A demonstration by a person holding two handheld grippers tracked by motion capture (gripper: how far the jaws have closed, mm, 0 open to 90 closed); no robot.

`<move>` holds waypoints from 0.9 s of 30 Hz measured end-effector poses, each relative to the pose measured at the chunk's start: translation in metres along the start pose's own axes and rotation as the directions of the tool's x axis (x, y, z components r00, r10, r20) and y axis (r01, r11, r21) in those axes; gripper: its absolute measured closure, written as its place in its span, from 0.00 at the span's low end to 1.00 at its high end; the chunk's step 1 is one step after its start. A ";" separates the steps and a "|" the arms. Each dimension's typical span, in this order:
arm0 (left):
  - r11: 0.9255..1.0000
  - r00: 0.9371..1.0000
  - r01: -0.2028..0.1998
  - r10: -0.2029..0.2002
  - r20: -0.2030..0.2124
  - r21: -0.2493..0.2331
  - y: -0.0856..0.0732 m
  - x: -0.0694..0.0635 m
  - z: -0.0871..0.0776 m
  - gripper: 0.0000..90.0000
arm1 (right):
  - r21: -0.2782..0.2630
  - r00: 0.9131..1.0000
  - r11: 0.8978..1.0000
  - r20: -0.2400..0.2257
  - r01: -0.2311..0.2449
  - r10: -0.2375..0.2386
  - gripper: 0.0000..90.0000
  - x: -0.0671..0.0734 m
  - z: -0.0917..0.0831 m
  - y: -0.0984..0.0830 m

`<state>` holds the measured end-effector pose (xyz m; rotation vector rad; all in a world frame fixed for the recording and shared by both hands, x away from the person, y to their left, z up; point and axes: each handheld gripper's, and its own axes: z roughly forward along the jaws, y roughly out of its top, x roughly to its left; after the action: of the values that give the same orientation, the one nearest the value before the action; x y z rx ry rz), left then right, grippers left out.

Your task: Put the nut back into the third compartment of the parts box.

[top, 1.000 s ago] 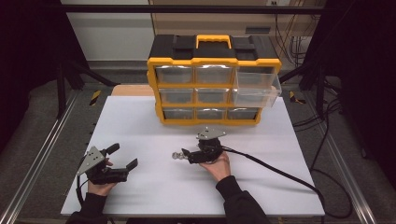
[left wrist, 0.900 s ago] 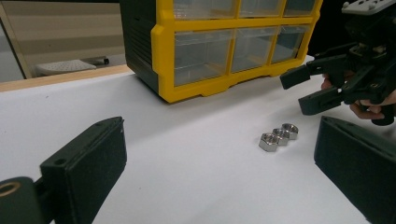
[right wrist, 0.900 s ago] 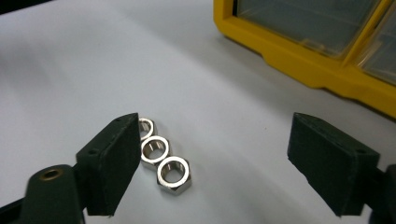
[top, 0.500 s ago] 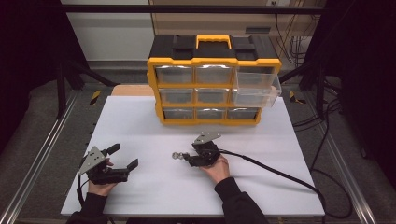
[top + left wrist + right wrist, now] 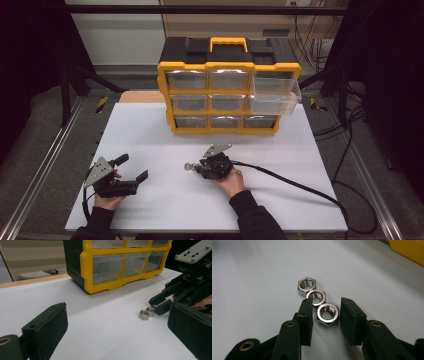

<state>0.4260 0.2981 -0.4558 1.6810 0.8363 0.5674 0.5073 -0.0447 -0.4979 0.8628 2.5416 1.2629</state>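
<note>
Three steel hex nuts lie touching in a row on the white table [image 5: 150, 130]. In the right gripper view the nearest nut [image 5: 328, 318] sits between the jaws of my right gripper [image 5: 326, 313], beyond it the middle nut [image 5: 317, 297] and the far nut [image 5: 307, 285]. Those jaws have just been closing; the pads [image 5: 307, 315] stand close on either side of the nut with thin gaps. From above, the nuts [image 5: 188, 166] lie at the right gripper's [image 5: 194, 168] tips. My left gripper [image 5: 133, 167] rests open at the front left with nothing between its jaws. The left gripper view also shows the nuts [image 5: 147, 312] and the right gripper [image 5: 160, 304].
A yellow and black drawer organizer [image 5: 230, 125] stands at the back of the table. Its top right clear drawer [image 5: 275, 90] is pulled out. The right gripper's cable [image 5: 290, 180] trails off to the right across the table.
The right gripper's jaws have narrowed around the nearest nut. Both hands have stayed almost where they were.
</note>
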 end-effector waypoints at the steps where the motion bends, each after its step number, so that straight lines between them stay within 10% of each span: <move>1: 1.000 1.000 0.000 0.000 0.000 0.001 0.000 0.000 0.000 0.03 | 0.000 1.000 1.000 -0.002 0.000 0.000 0.71 0.000 0.000 0.000; 27: 1.000 1.000 -0.003 0.003 -0.004 0.001 0.000 0.000 0.000 0.03 | 0.010 1.000 1.000 -0.001 -0.006 0.006 0.78 0.001 -0.019 0.009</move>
<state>0.4257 0.2979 -0.4556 1.6827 0.8375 0.5725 0.5031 -0.0526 -0.4789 0.8728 2.5505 1.2537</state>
